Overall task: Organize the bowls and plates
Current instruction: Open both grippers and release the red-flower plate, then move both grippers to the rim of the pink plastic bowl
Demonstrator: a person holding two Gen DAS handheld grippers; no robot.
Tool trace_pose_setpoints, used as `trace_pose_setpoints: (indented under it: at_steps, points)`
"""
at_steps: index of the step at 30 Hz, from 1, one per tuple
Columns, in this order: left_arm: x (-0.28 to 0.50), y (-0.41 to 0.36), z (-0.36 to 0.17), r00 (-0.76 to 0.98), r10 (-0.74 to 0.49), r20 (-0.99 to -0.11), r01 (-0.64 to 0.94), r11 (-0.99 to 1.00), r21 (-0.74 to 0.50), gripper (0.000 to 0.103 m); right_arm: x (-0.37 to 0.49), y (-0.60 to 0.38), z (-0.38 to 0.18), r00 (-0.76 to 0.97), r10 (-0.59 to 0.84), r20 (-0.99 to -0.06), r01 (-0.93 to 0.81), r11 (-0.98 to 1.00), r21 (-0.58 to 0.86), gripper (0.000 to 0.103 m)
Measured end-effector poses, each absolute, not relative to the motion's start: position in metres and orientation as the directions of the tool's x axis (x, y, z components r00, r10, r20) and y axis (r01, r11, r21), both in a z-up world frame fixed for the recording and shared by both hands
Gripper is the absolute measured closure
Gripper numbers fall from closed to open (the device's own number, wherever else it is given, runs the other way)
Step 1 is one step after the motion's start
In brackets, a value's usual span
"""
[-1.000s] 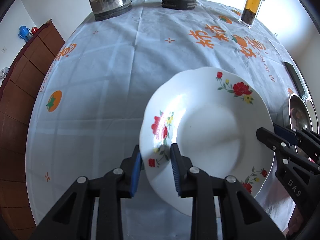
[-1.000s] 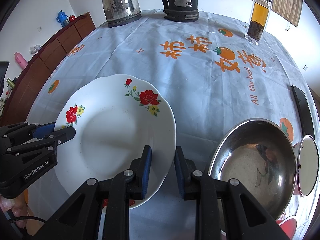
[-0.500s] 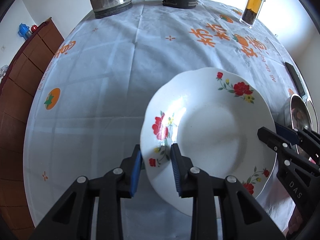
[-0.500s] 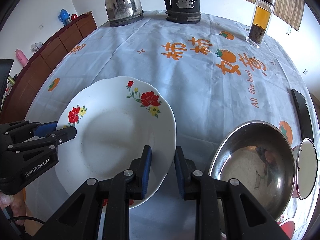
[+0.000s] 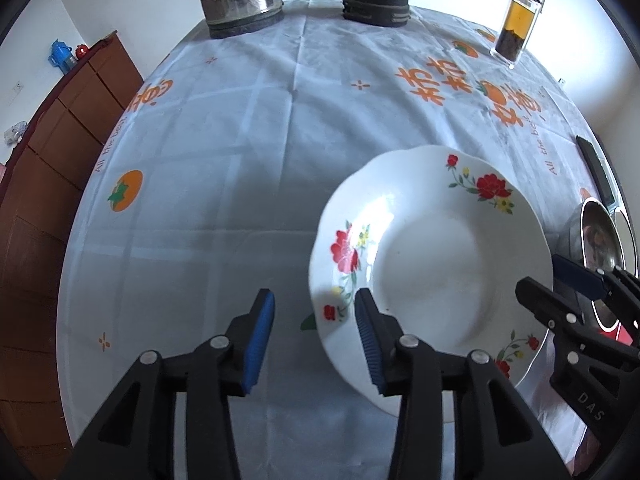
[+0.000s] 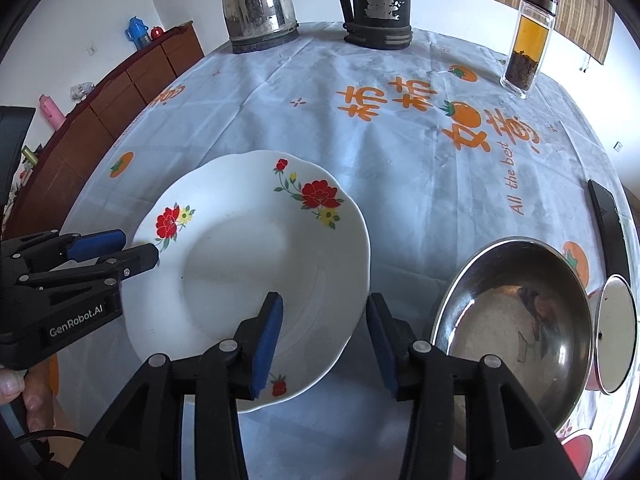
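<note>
Left claw (image 5: 314, 334) and right claw (image 6: 324, 336) are standing half open, having just been opening, each straddling the floral plate's (image 6: 256, 268) rim, unclamped.

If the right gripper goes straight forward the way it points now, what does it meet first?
Most likely the rim of the flowered plate. The right gripper, whose fingers have just been opening, straddles that near edge without pressing it. Just beyond the rim lies the tablecloth. Depth is hard to judge in this fisheye view.

A home dining room; kettle (image 6: 259, 4) on printed tablecloth (image 6: 360, 80); wooden sideboard (image 6: 120, 92).
</note>
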State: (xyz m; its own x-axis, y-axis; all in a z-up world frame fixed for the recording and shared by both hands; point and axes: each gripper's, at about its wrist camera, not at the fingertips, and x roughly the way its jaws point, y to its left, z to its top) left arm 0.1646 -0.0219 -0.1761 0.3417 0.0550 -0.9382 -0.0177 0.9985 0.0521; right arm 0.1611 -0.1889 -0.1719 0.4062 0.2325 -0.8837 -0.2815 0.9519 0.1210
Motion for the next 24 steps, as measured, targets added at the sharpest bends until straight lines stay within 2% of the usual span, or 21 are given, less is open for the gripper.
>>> trace_pose_setpoints:
  at_steps: [3,5,14,18,24]
  points:
    - [0.161,-0.021,-0.171,0.351,0.059,-0.934,-0.024,0.998,0.054,0.047,0.155,-0.19,-0.165,0.419,0.25,-0.873,-0.29,0.948,0.132,0.055]
    - [0.157,-0.021,-0.167,0.355,0.061,-0.933,-0.031,0.998,0.054,0.045,0.151,-0.19,-0.161,0.429,0.254,-0.867,-0.294,0.947,0.132,0.054]
    - [0.142,-0.038,-0.138,0.387,0.009,-0.922,-0.014,1.0,0.004,0.045,0.124,-0.206,-0.139,0.46,0.277,-0.844,-0.304,0.942,0.144,0.054]
    - [0.135,-0.066,-0.123,0.397,-0.051,-0.916,0.051,0.998,-0.033,0.045,0.1,-0.229,-0.122,0.51,0.259,-0.82,-0.281,0.951,0.125,0.054]
    - [0.118,-0.134,-0.111,0.382,-0.135,-0.914,0.21,0.976,-0.056,0.045,0.065,-0.298,-0.113,0.573,0.177,-0.8,-0.126,0.984,0.127,0.054]
